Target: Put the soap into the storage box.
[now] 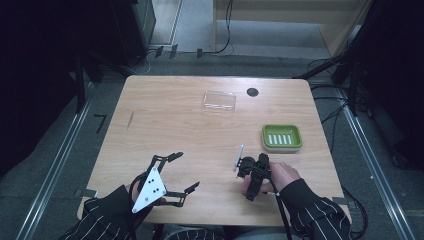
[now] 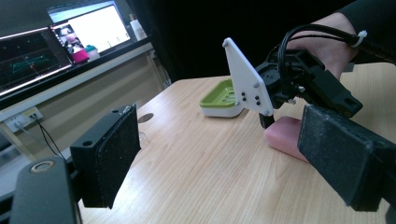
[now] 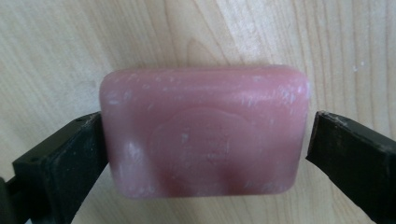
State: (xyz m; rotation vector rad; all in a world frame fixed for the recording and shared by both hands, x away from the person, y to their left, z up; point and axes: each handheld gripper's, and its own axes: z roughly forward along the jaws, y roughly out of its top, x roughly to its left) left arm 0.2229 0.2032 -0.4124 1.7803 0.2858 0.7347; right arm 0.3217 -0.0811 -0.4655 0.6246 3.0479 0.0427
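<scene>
The person holds the right gripper [image 1: 248, 176] low over the near right part of the wooden table [image 1: 165, 125], pointing down at a pink bar of soap [image 3: 204, 130]. In the right gripper view the soap lies flat on the wood between the two black jaws; the left jaw seems to touch its short end, while the right jaw stands just beside the other end with a thin gap, so the jaws are around the soap but not pinching it firmly. From the left gripper view I see the same soap [image 2: 286, 137] under the right gripper [image 2: 266, 122], near the table's edge. The green soap dish [image 1: 282, 136] with a white insert sits a little farther away on the right side, apart from the soap. The left gripper [image 1: 183, 172] hovers at the near left side, its jaws spread wide and holding nothing. A clear plastic lid [image 1: 219, 99] rests far back on the table.
</scene>
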